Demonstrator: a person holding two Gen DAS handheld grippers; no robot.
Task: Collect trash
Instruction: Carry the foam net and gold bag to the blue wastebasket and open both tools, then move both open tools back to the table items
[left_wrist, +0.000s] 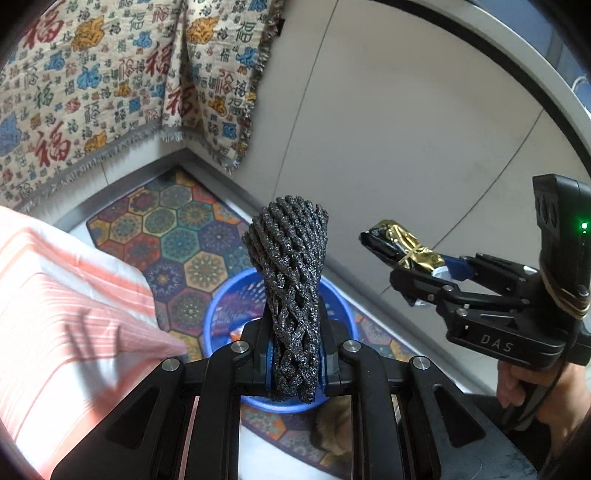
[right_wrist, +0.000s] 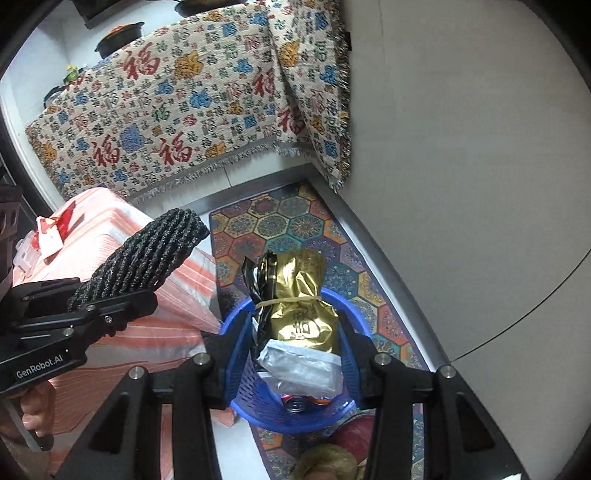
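Black linkage bars fill the foreground of both wrist views. Left gripper: clenched on a black foam fruit-net sleeve, which stands up from the jaws over the blue plastic basket. Right gripper: grasping a crumpled gold-and-black foil bag, bound by a rubber band and wrapped at its base in clear plastic; the jaws stand part-way apart on its bulk.

Step in hand, as judged: both pieces of trash are picked up and carried to the basket, neither yet dropped. In each wrist view the held item appears over the basket's mouth, though its height above the rim cannot be told. A drinks can and other scraps already lie on the basket floor in the right view.

Next move, as judged: bring each load squarely above the opening and part the jaws. The two grippers approach one narrow mouth side by side, so they may need to release in turn.

Surroundings: the basket stands on a hexagon-patterned mat. An orange-striped bundle of bedding lies just beside the basket on the left gripper's side, close enough to catch a stray drop. A fringed throw printed with red characters hangs behind, apart from the work. Pale floor tiles lie clear on the right gripper's side.
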